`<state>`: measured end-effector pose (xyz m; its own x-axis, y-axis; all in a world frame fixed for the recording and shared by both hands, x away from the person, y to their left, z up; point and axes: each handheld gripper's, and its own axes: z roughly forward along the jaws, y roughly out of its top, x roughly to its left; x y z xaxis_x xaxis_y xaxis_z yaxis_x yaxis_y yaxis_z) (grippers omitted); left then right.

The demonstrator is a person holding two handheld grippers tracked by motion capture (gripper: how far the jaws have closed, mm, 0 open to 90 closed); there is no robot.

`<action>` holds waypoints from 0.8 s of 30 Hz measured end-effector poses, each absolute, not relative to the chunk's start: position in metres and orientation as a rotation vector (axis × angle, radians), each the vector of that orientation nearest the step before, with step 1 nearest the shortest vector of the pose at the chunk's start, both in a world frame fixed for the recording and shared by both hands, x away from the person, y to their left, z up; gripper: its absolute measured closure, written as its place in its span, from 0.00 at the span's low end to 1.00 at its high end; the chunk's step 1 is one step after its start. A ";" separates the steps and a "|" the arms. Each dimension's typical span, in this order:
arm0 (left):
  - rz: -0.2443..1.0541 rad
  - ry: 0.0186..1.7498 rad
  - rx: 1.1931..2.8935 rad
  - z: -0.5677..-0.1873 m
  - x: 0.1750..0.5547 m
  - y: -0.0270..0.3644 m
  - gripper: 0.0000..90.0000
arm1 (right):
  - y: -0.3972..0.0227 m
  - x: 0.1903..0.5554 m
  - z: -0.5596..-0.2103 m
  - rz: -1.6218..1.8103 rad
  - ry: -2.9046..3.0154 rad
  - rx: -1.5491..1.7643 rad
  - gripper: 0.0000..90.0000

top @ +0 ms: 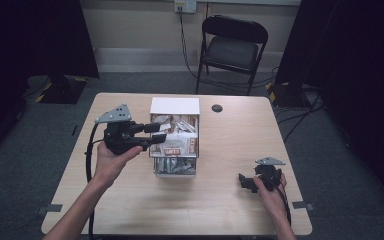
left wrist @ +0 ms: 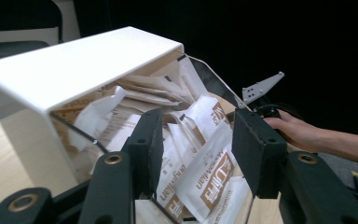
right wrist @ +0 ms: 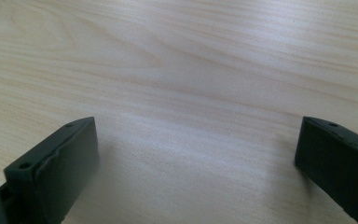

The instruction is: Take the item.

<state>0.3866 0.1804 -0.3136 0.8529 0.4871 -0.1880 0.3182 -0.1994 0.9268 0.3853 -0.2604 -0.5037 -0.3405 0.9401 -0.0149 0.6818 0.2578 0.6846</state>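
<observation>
Packets (top: 176, 131) of white and brown paper fill a clear box (top: 175, 167) with a white lid panel (top: 175, 105) at its far end; the box stands near the middle of the wooden table (top: 230, 150), slightly left of centre. The left gripper (top: 156, 134) is held above the table at the left side of the box, its jaws pointing right over the left rim and the packets. In the left gripper view the jaws stand partly apart, with the packets (left wrist: 200, 154) lying just beyond and between them; no pad is seen pressing on a packet. One packet (left wrist: 212, 179) bears brown printing that reads roughly "Mr. Chen Jian", with larger brown characters beside it; other lettering is too small or too tilted to read. The right gripper (top: 245, 182) rests low at the near right of the table, well apart from the box, with its jaws spread wide over bare wood (right wrist: 191, 70) and holding nothing.
</observation>
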 end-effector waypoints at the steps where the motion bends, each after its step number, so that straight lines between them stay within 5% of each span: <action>1: 0.174 0.614 1.807 -0.314 0.387 0.180 0.60 | -0.260 0.385 -0.504 0.824 2.113 1.473 0.00; 24: 0.134 0.587 1.889 -0.329 0.393 0.157 0.67 | -0.260 0.385 -0.504 0.824 2.113 1.472 0.00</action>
